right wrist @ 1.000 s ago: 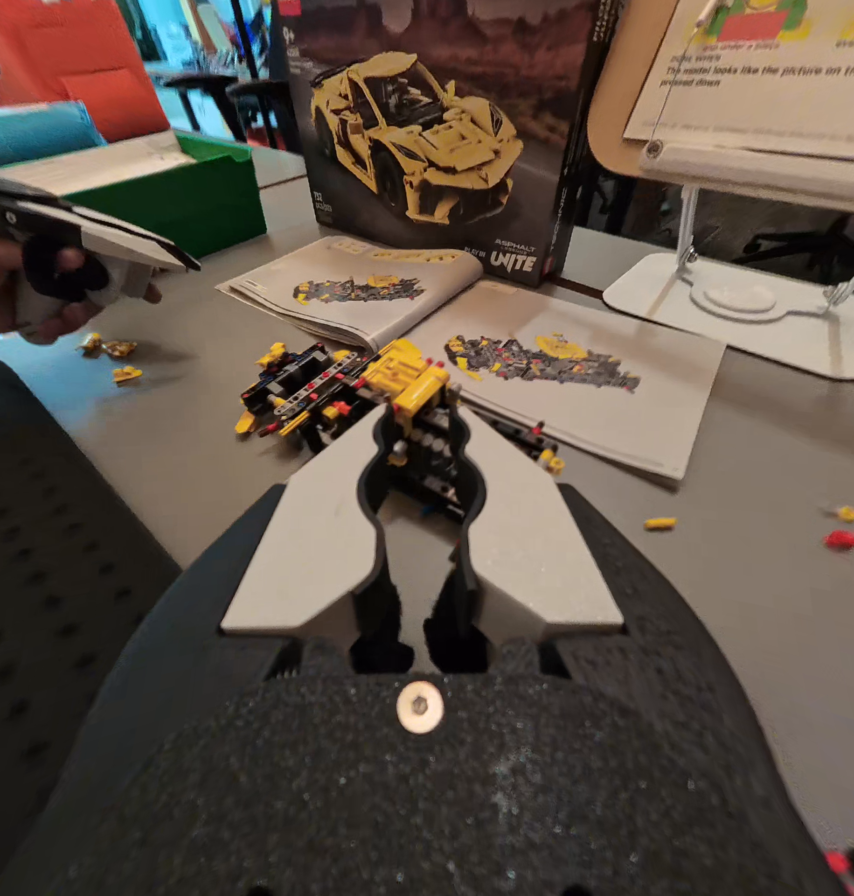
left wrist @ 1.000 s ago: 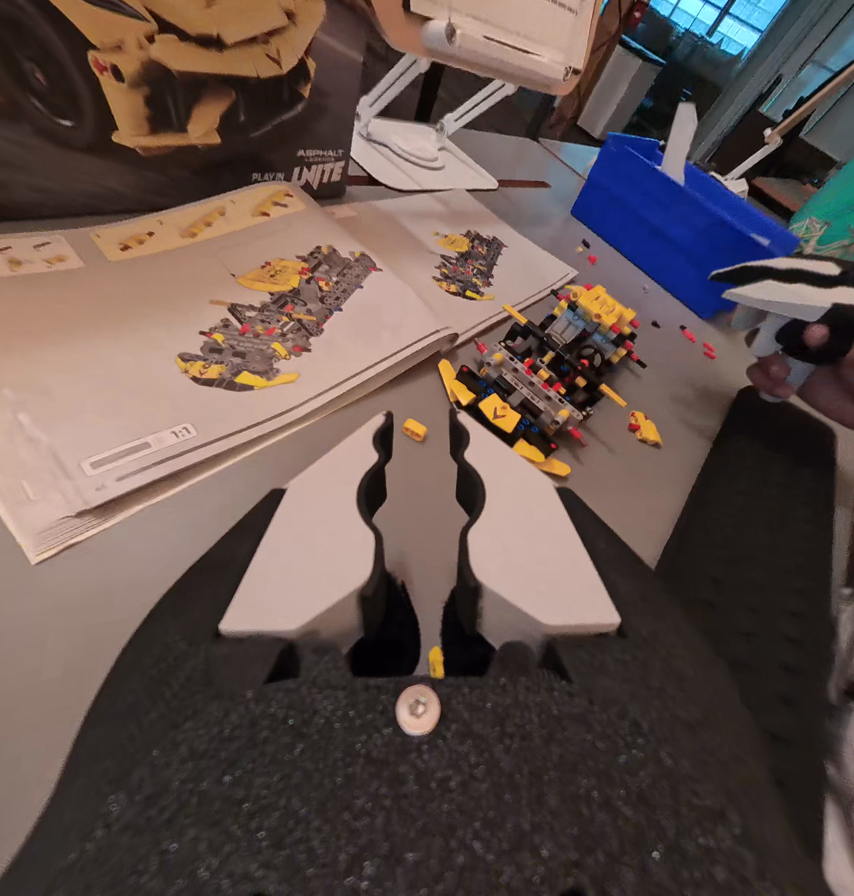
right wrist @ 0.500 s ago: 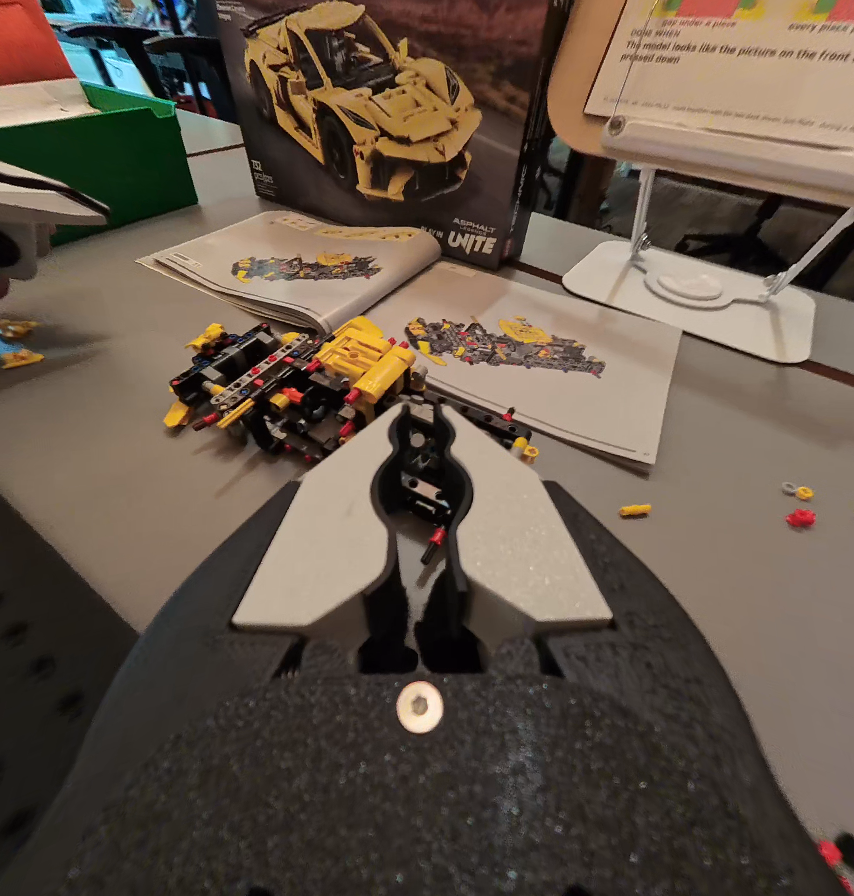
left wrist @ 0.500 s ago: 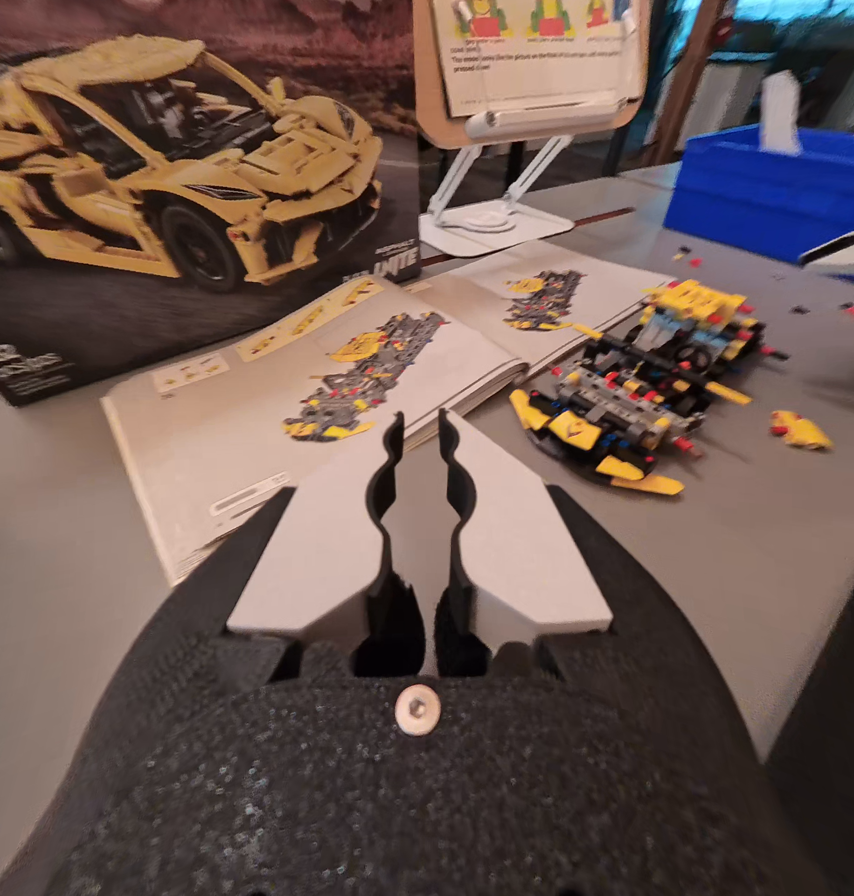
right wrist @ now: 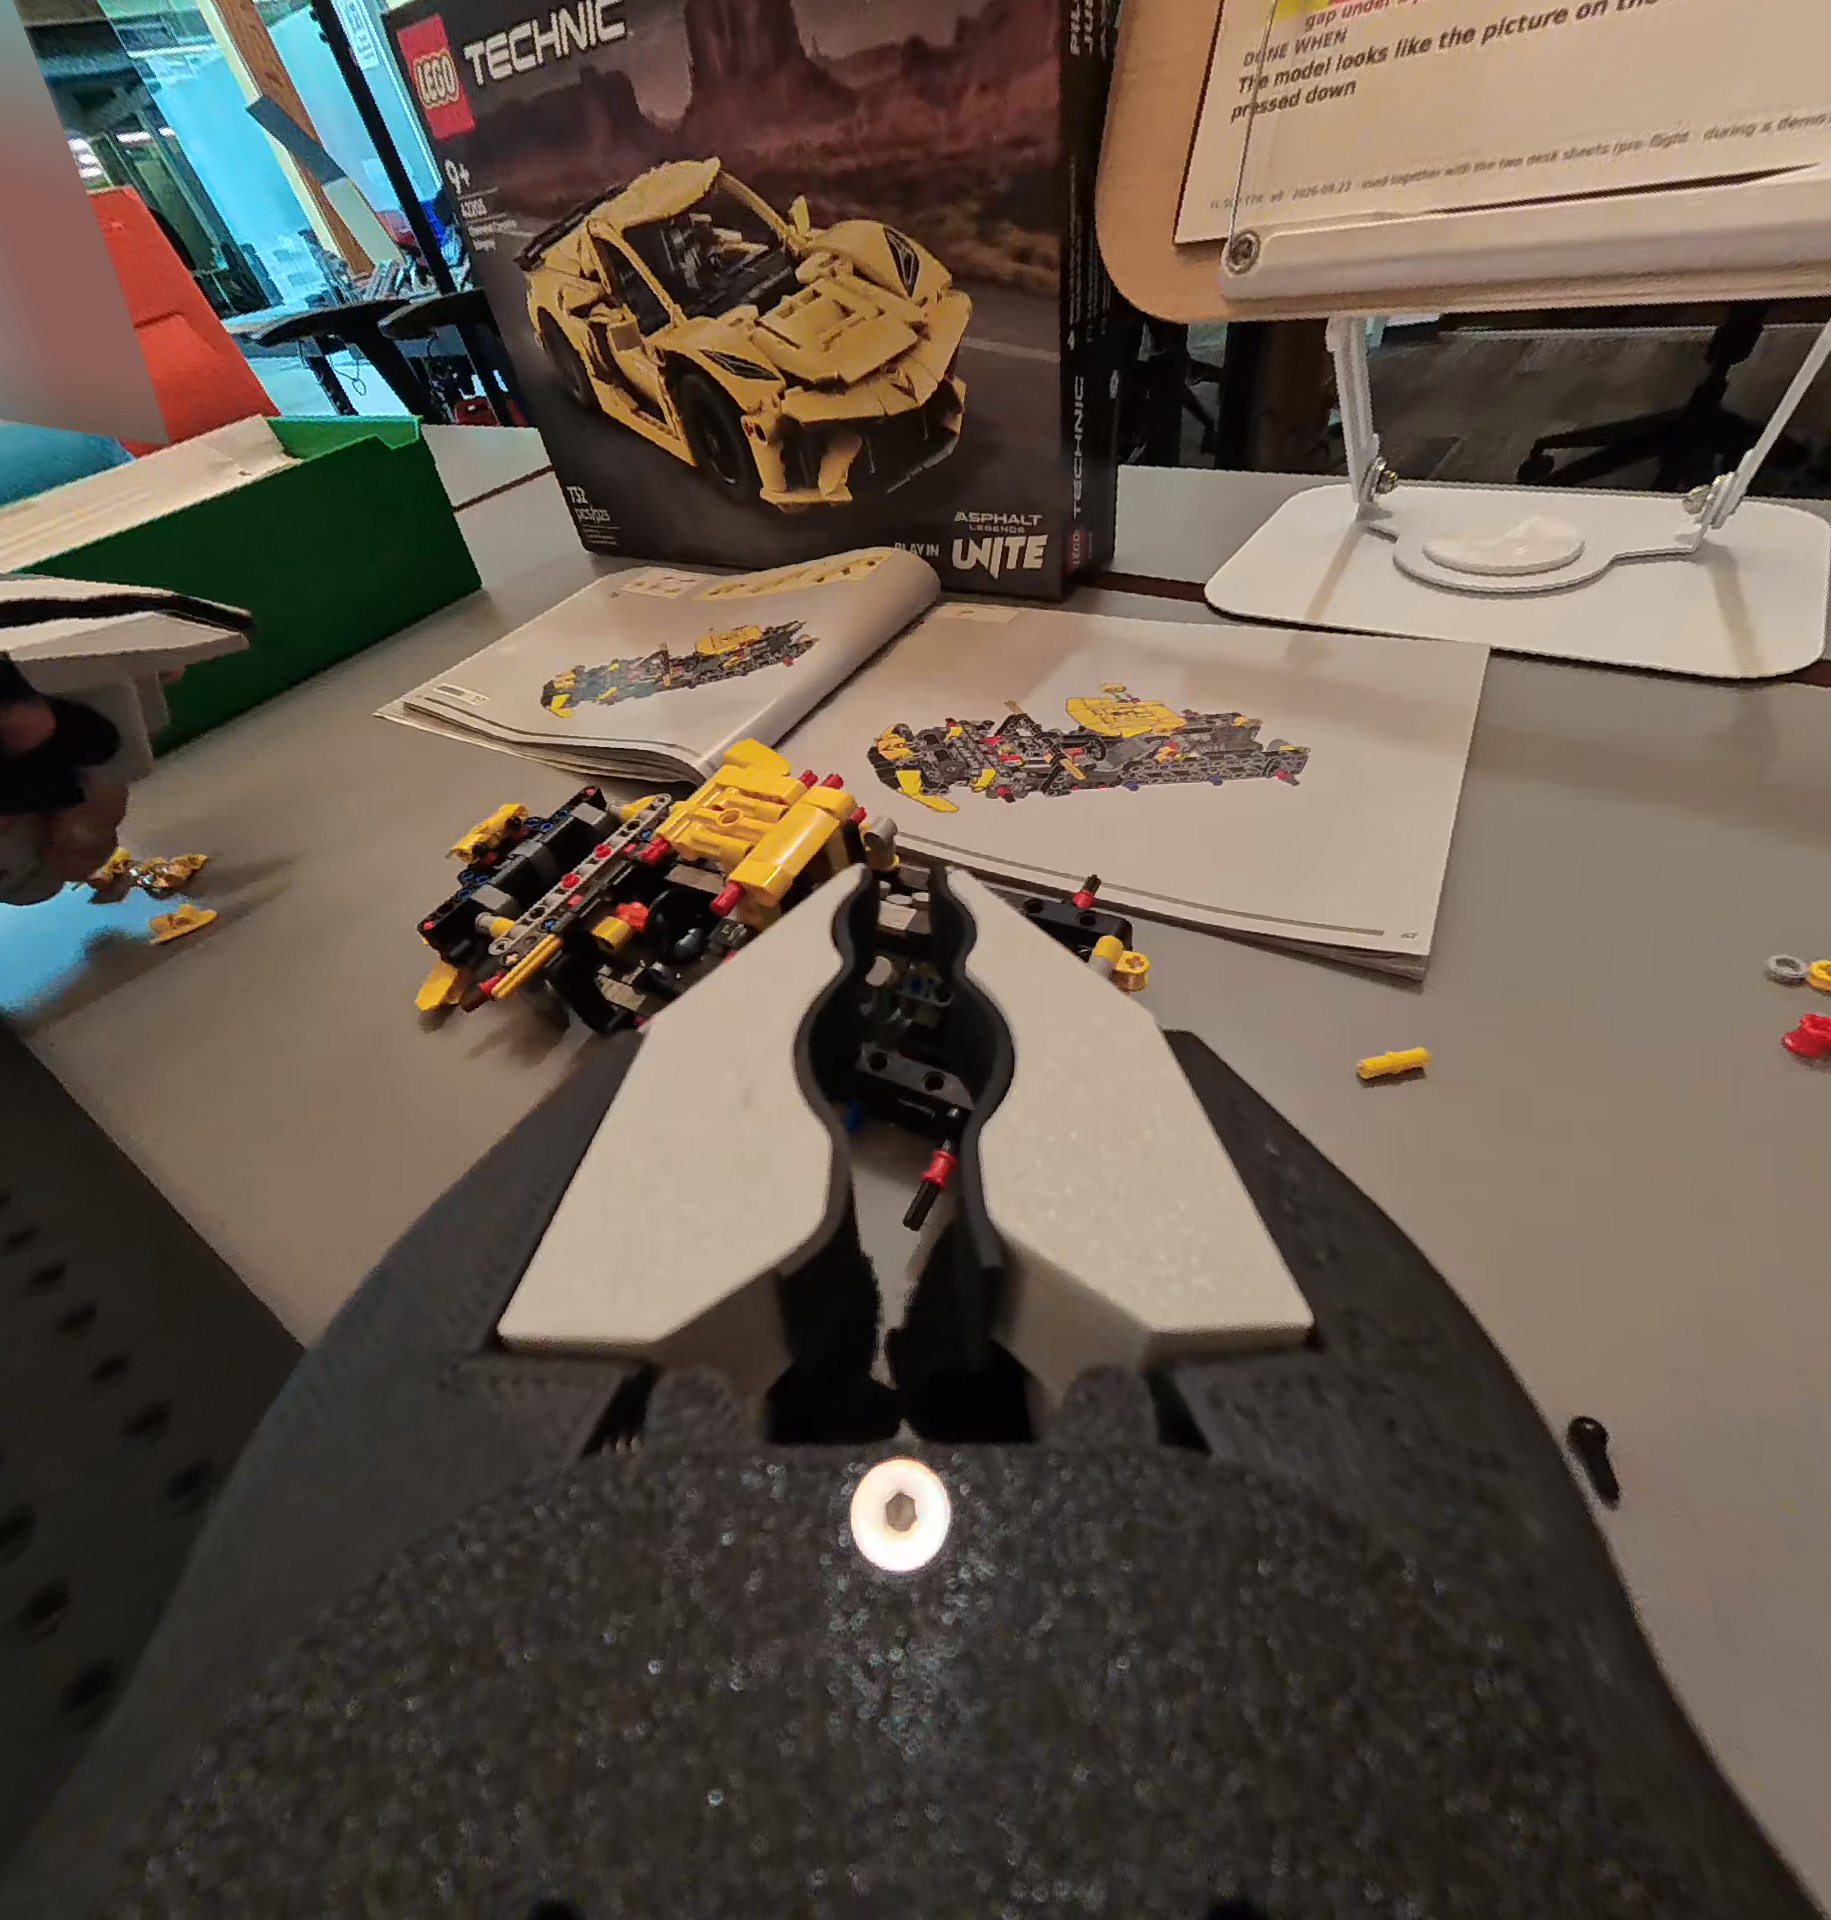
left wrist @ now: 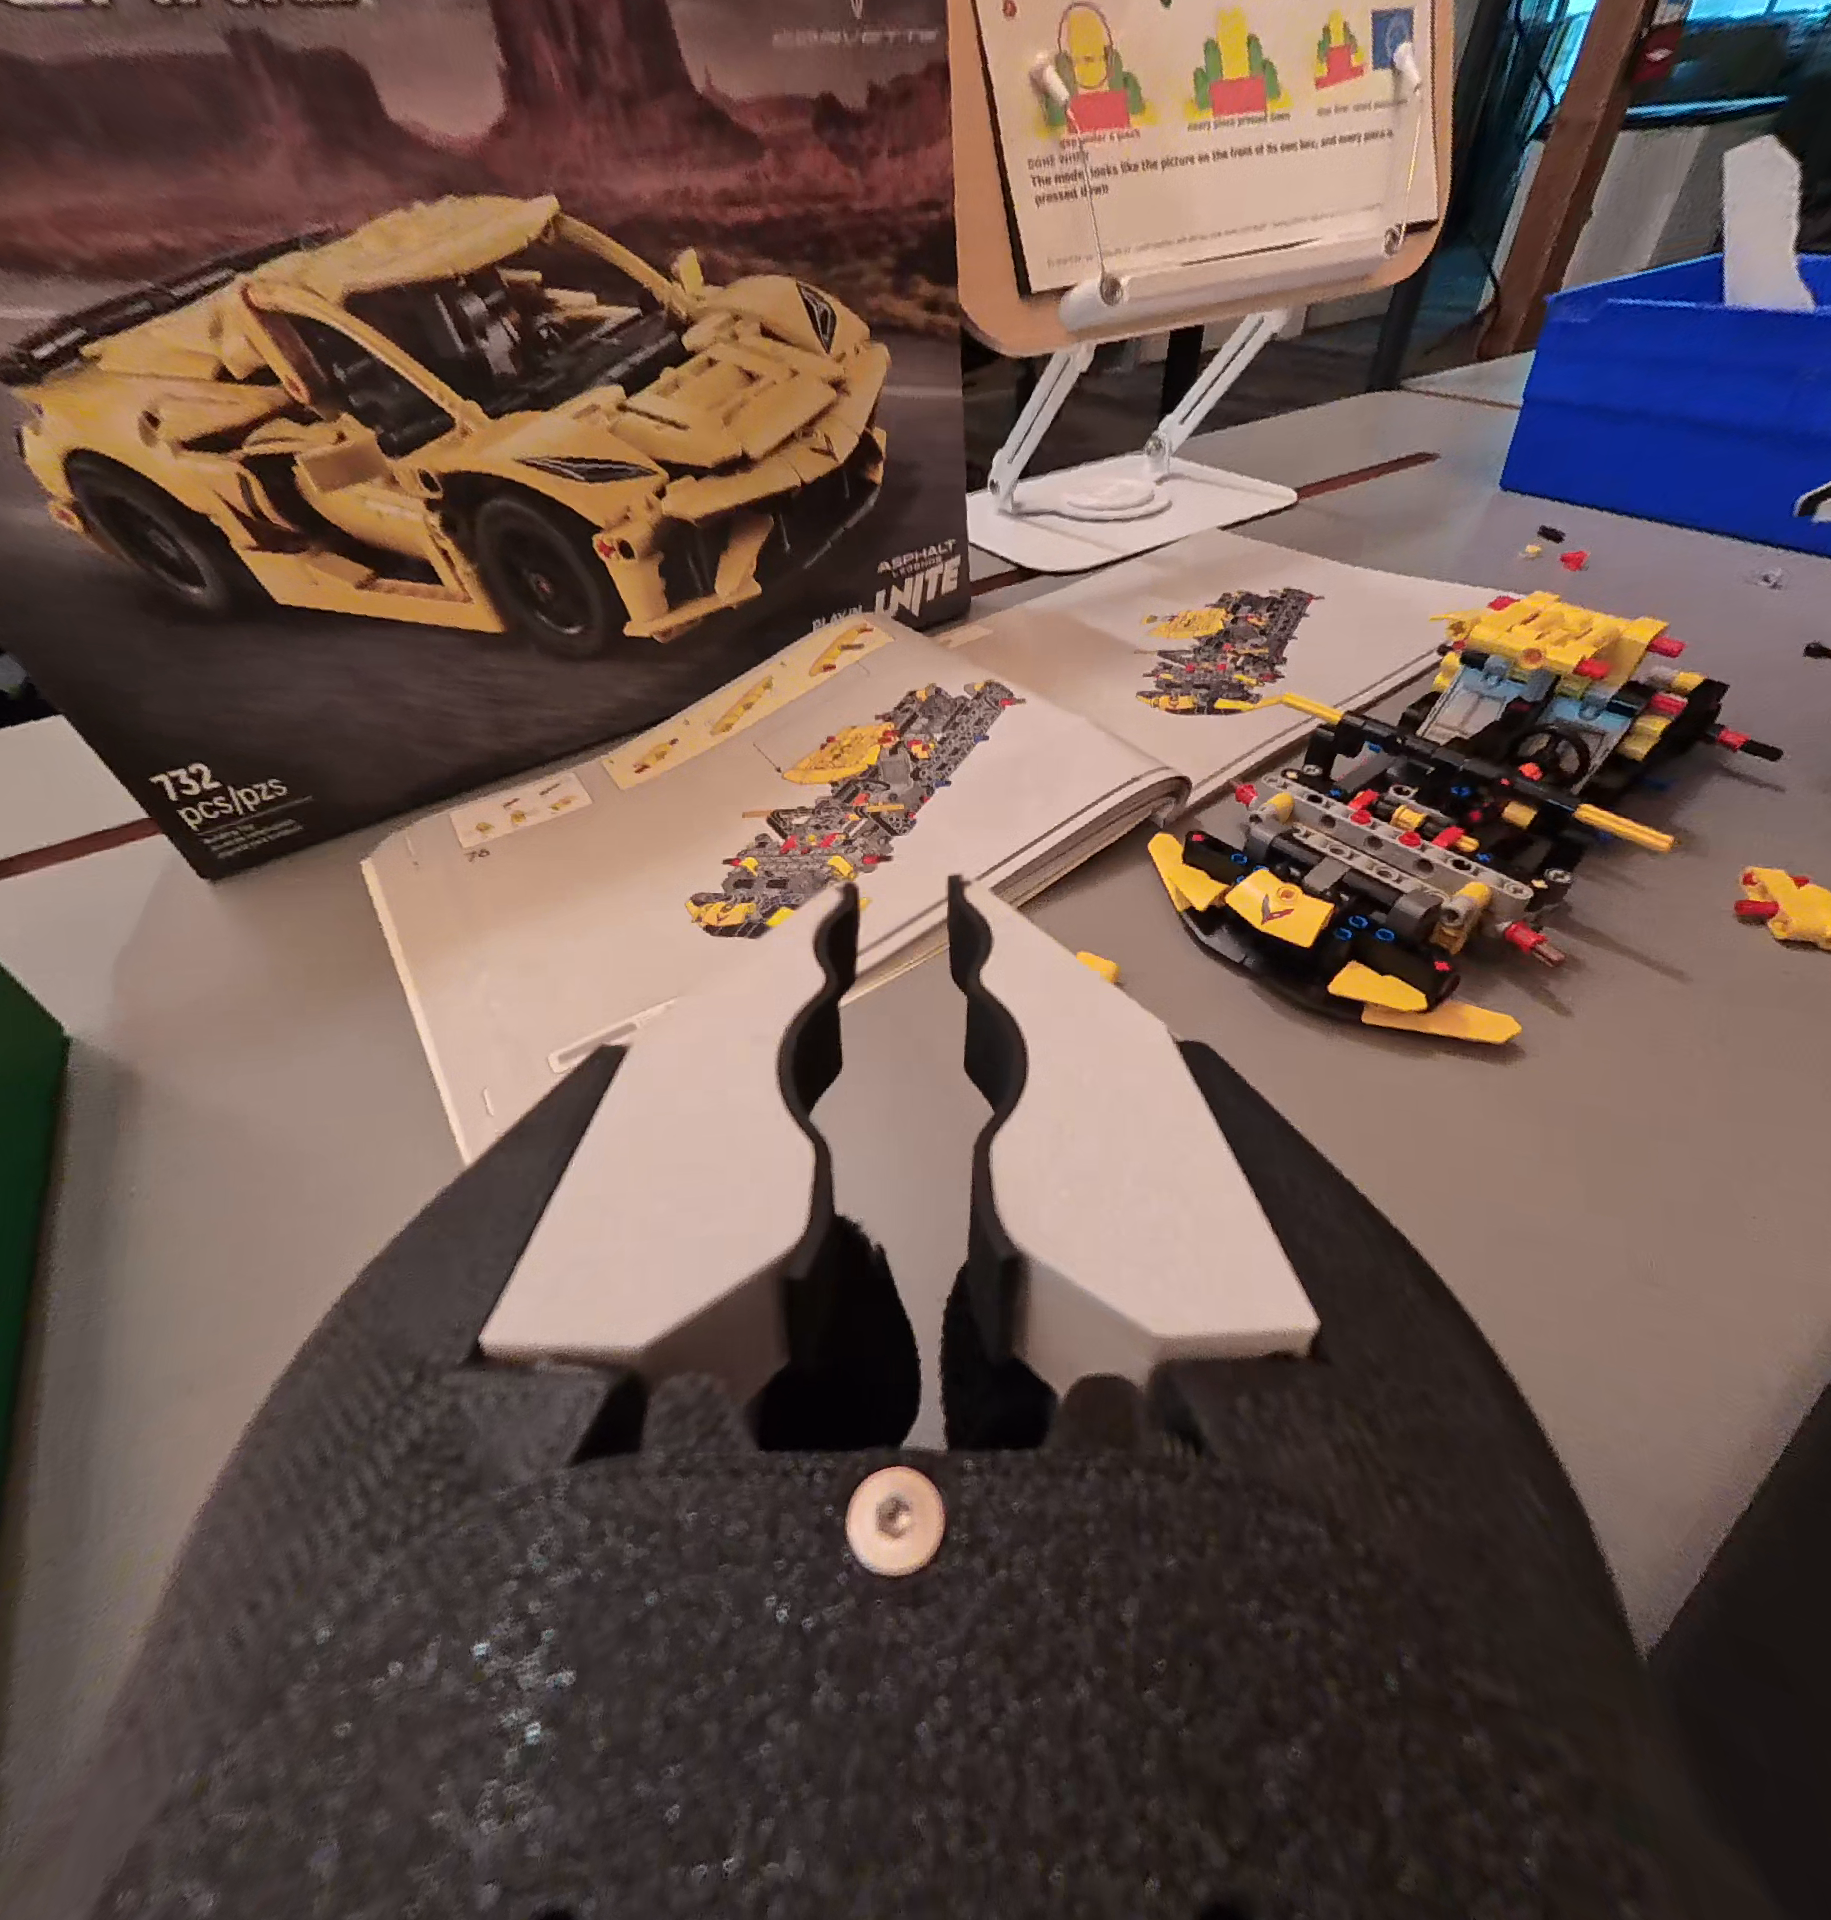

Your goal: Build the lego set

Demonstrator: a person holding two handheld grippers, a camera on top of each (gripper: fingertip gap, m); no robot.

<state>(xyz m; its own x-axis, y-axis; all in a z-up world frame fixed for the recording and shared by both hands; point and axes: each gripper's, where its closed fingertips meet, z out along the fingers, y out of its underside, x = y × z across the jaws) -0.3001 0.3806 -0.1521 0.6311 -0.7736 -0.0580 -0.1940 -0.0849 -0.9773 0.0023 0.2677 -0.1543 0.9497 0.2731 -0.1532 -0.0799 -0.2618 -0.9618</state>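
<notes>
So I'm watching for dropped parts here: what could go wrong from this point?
The right hand-held gripper looks closed on the rear of the half-built car; lifting it from one end could flex it or pop pieces off. Small loose pieces, like the yellow pin and red piece, lie nearby and could be swept away. The left hand-held gripper hangs open and empty over the instruction book, so the car has no second support.

Printed writing and numbers show on the set box in the upper middle of the frame, the instruction booklet pages, and a sheet on the stand at upper right.
</notes>
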